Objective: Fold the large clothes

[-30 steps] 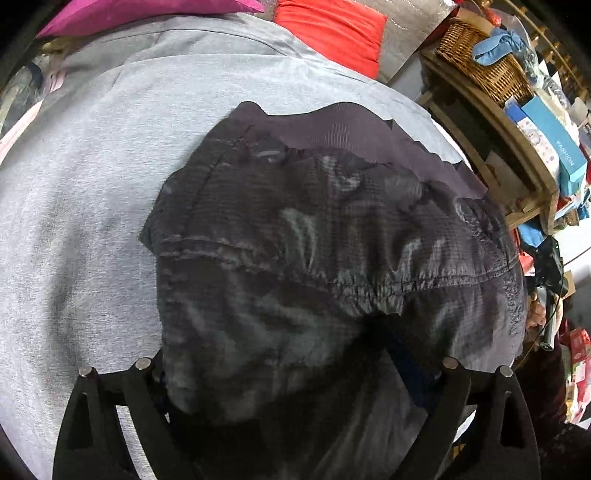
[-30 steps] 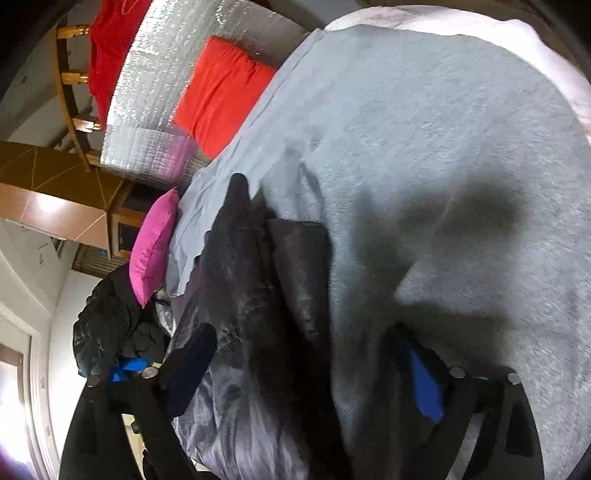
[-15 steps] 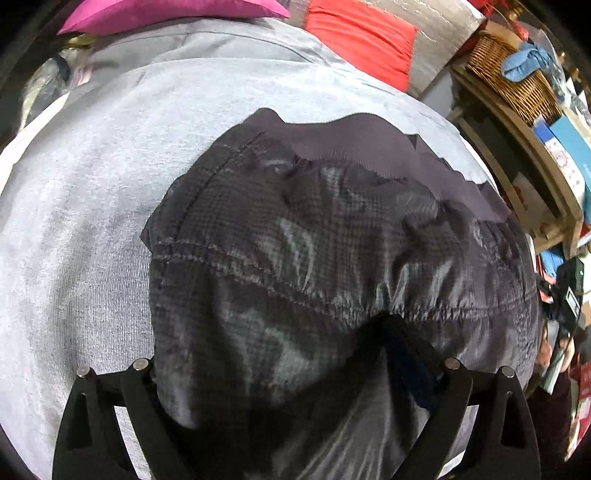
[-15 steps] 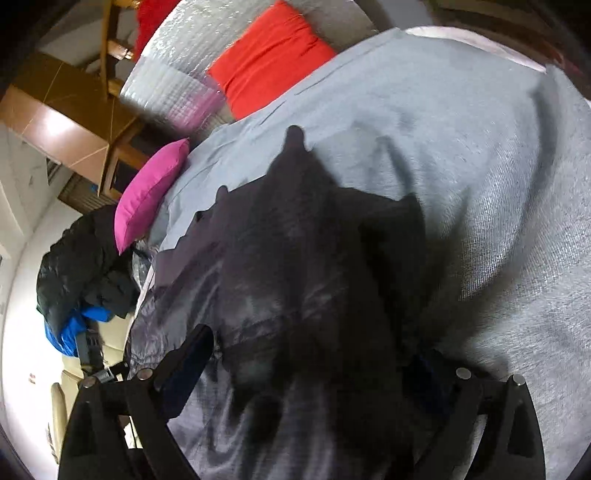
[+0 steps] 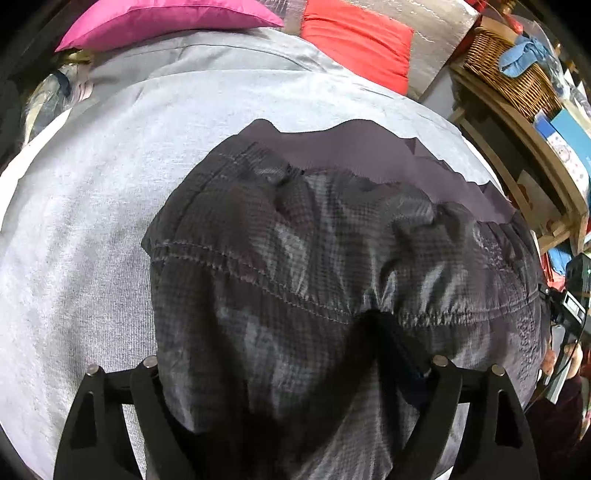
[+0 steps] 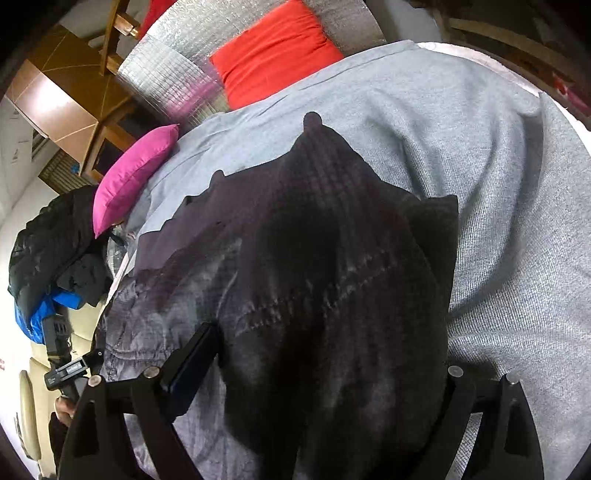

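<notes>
A large dark grey garment (image 5: 332, 258) of thin ripstop cloth with stitched elastic seams hangs over a grey sheet (image 5: 92, 221). My left gripper (image 5: 291, 376) is shut on the garment's near edge; the cloth drapes over both fingers and hides the tips. My right gripper (image 6: 314, 376) is shut on another part of the same garment (image 6: 332, 258), with the left finger (image 6: 192, 362) showing and the right one buried in cloth. The garment's far edge lies on the sheet (image 6: 498, 184).
A pink cushion (image 5: 166, 22) and a red cushion (image 5: 358, 40) lie at the far end of the bed. A wooden shelf with a wicker basket (image 5: 509, 74) and boxes stands at the right. Dark and blue clothes (image 6: 48, 258) are piled beside the bed.
Both grippers have carried the held garment forward over the sheet. The right wrist view has rotated, and the cloth now spreads wider across it.
</notes>
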### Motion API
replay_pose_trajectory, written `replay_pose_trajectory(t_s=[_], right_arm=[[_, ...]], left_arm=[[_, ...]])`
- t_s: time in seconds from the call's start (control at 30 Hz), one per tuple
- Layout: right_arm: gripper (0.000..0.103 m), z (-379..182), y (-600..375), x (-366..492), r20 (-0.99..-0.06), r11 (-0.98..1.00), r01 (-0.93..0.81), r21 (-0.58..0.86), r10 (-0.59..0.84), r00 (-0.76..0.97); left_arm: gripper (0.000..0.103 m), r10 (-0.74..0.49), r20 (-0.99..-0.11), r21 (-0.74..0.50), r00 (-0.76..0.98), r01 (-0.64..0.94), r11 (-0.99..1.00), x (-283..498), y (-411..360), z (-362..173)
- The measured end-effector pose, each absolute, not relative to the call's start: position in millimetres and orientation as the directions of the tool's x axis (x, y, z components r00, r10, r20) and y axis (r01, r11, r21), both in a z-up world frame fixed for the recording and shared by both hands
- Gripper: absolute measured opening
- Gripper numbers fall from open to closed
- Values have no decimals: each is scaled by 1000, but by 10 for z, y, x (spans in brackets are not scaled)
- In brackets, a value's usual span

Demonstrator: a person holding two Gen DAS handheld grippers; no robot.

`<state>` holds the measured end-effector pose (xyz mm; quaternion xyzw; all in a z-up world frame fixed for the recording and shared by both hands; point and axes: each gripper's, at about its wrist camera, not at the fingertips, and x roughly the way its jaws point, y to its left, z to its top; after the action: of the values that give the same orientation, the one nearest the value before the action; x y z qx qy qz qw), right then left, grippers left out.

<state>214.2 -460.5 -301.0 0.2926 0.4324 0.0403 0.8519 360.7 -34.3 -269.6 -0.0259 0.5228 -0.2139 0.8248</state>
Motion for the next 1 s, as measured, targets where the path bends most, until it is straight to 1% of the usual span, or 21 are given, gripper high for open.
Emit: replay_pose_trajectory(t_s=[0.07,0.17,0.27,0.33,0.37,0.4,0.43,0.6,0.73,0.87,1.0], right_arm=[[93,-3010,-4595,2141,-714,831,181,527,317,624],[91,-2997,-4556,2140,-722,842,186,506,296,625],[87,-2977,-4507,2140,-729,852,197,486,270,629],[78,-2933,-4488,2123,-724,842,219,493,257,640],[75,-2901,-4479,2117,-722,840,226,493,250,645],[65,-2854,-4461,2104,-720,844,231,484,234,653],[59,-2817,-4466,2089,-716,846,232,479,224,661],[53,-2744,-4407,2095,-707,855,214,472,222,671],[45,-2685,-4448,2041,-673,836,189,515,258,693],[42,-2537,-4418,2049,-624,819,159,551,278,730],[40,-2267,-4397,2012,-507,793,86,603,298,809]], left_arm=[[87,-371,-847,-257,380,318,913,3605,-381,-2678],[82,-354,-840,-227,411,326,918,3569,-410,-2648],[72,-322,-836,-174,444,343,923,3531,-435,-2618],[61,-302,-832,-139,465,352,926,3514,-429,-2602],[58,-300,-830,-138,470,349,927,3521,-412,-2595],[52,-297,-828,-134,476,345,929,3519,-373,-2579],[47,-295,-824,-131,484,345,930,3514,-327,-2558],[34,-306,-796,-144,523,327,934,3578,-239,-2435],[31,-303,-777,-128,552,332,935,3624,-285,-2320],[29,-307,-744,-123,593,330,936,3628,-313,-2121],[29,-332,-680,-127,654,341,932,3500,-321,-1855]])
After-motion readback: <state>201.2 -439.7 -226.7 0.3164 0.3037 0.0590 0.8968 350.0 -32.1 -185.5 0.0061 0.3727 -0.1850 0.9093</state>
